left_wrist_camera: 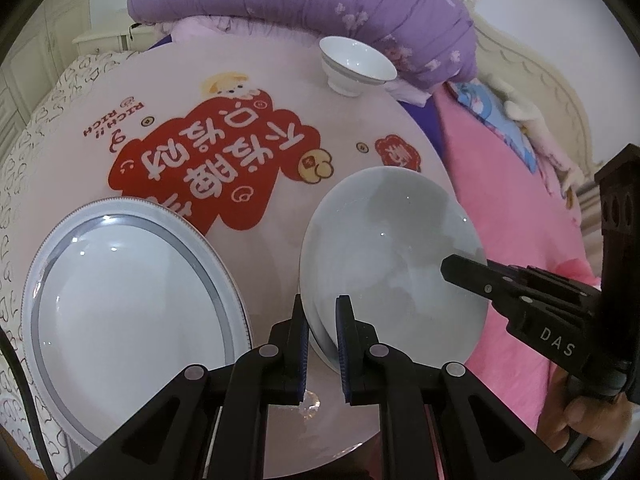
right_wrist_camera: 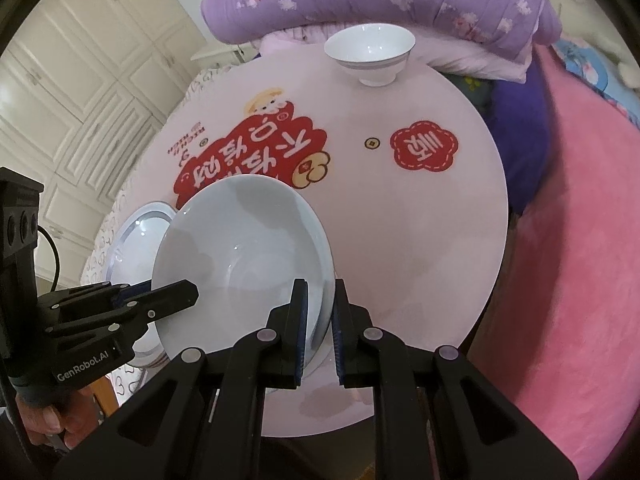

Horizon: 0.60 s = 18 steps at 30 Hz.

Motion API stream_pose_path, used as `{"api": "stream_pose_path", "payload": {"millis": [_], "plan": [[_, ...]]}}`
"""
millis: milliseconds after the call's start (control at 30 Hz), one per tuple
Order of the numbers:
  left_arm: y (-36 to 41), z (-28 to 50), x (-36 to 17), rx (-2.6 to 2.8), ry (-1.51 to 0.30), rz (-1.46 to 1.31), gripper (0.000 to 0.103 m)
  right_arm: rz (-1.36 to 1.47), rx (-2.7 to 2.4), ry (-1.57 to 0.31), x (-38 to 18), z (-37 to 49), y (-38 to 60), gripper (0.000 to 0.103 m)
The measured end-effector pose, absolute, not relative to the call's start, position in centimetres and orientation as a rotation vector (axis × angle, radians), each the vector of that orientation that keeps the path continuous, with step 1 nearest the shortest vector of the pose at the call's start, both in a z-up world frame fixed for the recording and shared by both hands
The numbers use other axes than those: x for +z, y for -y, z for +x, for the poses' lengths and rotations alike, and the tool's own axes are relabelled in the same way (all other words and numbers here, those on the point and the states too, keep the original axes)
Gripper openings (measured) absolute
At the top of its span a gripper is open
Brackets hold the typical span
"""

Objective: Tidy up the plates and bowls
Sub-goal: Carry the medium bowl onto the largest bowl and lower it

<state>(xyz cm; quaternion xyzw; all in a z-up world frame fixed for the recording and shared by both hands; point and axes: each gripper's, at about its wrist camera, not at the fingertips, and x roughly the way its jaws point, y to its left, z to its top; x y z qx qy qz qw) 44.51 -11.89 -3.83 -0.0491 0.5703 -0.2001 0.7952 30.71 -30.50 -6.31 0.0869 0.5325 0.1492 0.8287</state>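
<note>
Deep plate (left_wrist_camera: 384,240) between left gripper (left_wrist_camera: 322,340) and right gripper (right_wrist_camera: 320,320)

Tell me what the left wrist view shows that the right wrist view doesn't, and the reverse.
Only the left wrist view shows nearly all of the rimmed plate and the beige headboard.

Only the right wrist view shows the cream cabinet doors; there the deep plate hides most of the rimmed plate.

Both show the left gripper and right gripper clamping opposite edges of the tilted plain deep plate, the small bowl and the pink table.
</note>
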Motion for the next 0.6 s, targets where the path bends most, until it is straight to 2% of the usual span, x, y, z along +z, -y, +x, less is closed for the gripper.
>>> {"api": "stream_pose_path", "payload": {"millis": [600], "plan": [[11.62, 44.36, -4.56, -0.418, -1.227, -0.113, 0.008, 0.160, 0.340, -1.158, -7.01, 30.81, 30.01, 0.014]]}}
